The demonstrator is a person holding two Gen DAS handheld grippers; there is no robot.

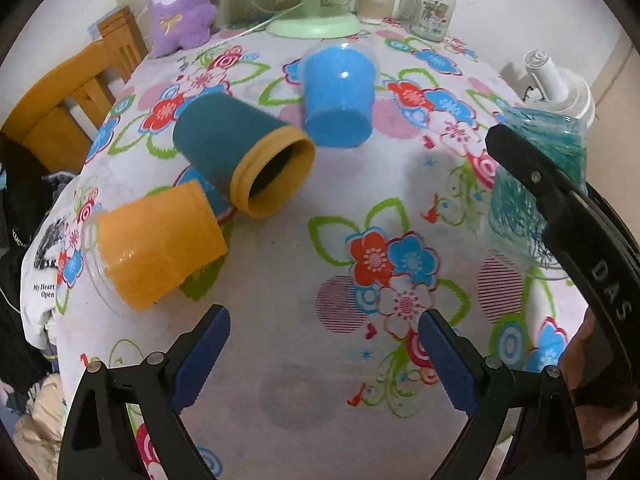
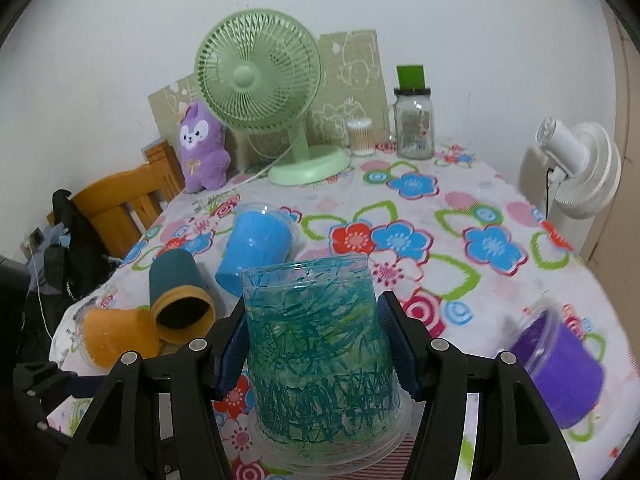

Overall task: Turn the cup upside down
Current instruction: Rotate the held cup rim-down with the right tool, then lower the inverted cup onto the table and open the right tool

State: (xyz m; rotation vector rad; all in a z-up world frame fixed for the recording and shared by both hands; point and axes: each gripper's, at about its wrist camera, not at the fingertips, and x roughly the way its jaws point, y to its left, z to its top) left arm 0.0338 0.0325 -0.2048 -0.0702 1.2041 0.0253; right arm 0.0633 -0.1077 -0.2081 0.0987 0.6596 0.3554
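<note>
Left wrist view: left gripper spread wide, holding nothing, above the floral tablecloth; orange cup, dark teal cup and blue cup lie on their sides.

Right wrist view: right gripper pads flank the teal-scribbled clear cup, standing mouth-down; contact unclear. Purple cup appears only here, partly hidden.

Your left gripper shows black arms, ribbed blue pads, silver screws. Your right gripper matches it, with "DAS" lettered in white.
</note>
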